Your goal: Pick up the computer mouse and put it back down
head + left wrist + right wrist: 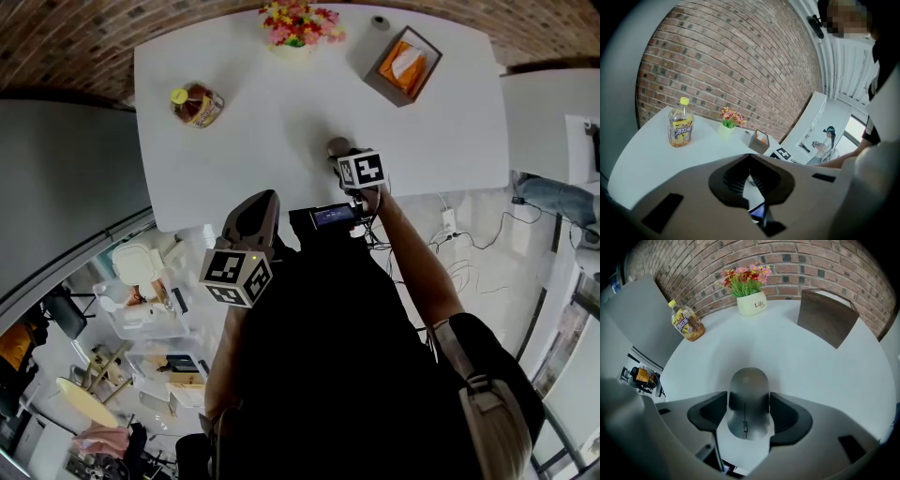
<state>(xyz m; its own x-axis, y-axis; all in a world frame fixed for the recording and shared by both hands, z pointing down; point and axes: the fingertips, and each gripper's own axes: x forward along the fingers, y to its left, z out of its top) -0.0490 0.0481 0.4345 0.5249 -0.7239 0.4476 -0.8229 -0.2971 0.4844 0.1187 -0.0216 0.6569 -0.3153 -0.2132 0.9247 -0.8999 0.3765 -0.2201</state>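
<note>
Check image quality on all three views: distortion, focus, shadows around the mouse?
Right gripper view: mouse sharp, soft shadow around it on the table, corners vignetted. Head view: strong fisheye, the table's edges bow, mouse only a small dark spot. Left gripper view: brick wall curves, bottle in focus, dark vignette at left.

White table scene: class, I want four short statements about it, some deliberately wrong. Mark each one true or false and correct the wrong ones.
1. The mouse sits between the jaws of the right claw. True.
2. The bottle has a red cap. False: its cap is yellow.
3. The flowers stand in a white pot. True.
4. The left claw grips the bottle. False: it holds nothing, and the bottle stands apart from it on the table.
</note>
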